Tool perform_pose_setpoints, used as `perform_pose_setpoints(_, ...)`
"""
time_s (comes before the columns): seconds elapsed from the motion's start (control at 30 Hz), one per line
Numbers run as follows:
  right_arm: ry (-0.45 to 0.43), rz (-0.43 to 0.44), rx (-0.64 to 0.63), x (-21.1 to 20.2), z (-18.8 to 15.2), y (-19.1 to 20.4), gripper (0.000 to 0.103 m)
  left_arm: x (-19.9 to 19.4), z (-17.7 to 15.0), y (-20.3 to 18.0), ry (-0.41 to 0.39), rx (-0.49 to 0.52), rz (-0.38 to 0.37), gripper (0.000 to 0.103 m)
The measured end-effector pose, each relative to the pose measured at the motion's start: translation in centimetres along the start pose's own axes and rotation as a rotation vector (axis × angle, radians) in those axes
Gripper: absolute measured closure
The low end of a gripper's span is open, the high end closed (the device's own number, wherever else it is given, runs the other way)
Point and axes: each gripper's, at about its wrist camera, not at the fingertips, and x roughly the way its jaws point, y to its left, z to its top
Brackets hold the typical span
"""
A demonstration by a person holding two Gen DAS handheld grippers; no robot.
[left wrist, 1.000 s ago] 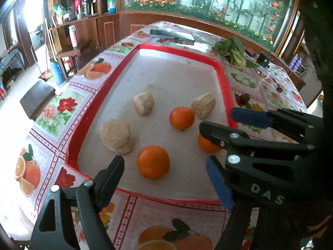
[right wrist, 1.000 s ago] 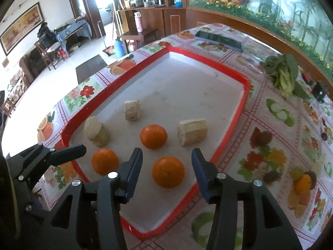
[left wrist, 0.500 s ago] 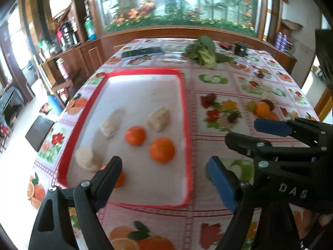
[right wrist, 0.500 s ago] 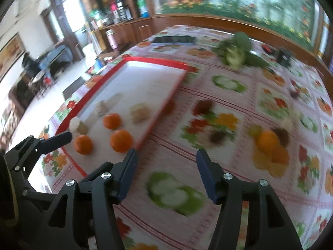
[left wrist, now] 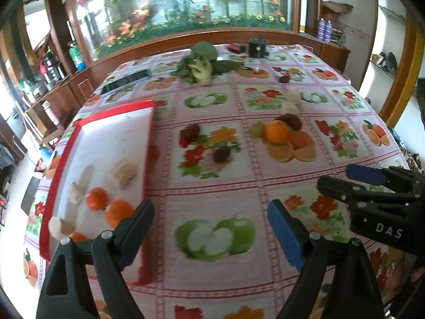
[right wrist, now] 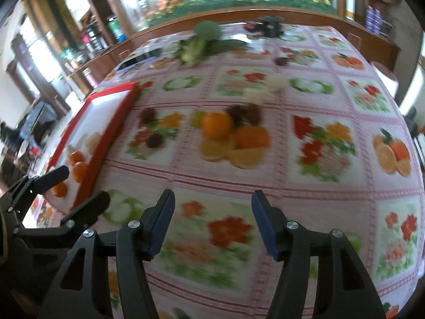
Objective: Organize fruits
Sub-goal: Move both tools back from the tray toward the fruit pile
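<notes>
Broadly, the printed tablecloth (left wrist: 212, 186) is the hazard: its painted oranges could pass for fruit. On the red-rimmed tray (left wrist: 66, 159) sit three oranges (left wrist: 97, 198); one loose orange (left wrist: 276, 131) lies well apart. Left gripper (left wrist: 211, 228) and right gripper (right wrist: 212, 219) hang released, empty.

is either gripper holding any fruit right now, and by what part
Nothing is held: the left gripper and right gripper are both open and empty above the tablecloth.
</notes>
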Motion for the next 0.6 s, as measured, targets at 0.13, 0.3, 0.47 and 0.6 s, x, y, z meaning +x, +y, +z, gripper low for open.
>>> perform_pose_setpoints(0.13, -0.006, -0.03, 0.042, -0.6, -0.5, -2.4, 0.043, 1.1, 0.9, -0.6, 0.02, -0.014, -0.019, 0.014)
perform_pose_setpoints(0.3, -0.008, -0.05, 0.069, -1.1, -1.1, -4.5, 0.043, 2.9, 2.8, 0.1, 0.037, -0.054, -0.026, 0.014)
perform_pose_setpoints(0.47, -0.005, -0.063, 0.073, -1.2, -1.4, -5.5, 0.043, 5.3, 4.7, 1.6, 0.069, -0.096, -0.041, 0.014)
perform_pose_setpoints(0.6, -0.003, -0.061, 0.067, -1.0, -1.5, -5.7, 0.043, 6.8, 5.0, 1.9, 0.097, -0.111, -0.072, 0.014)
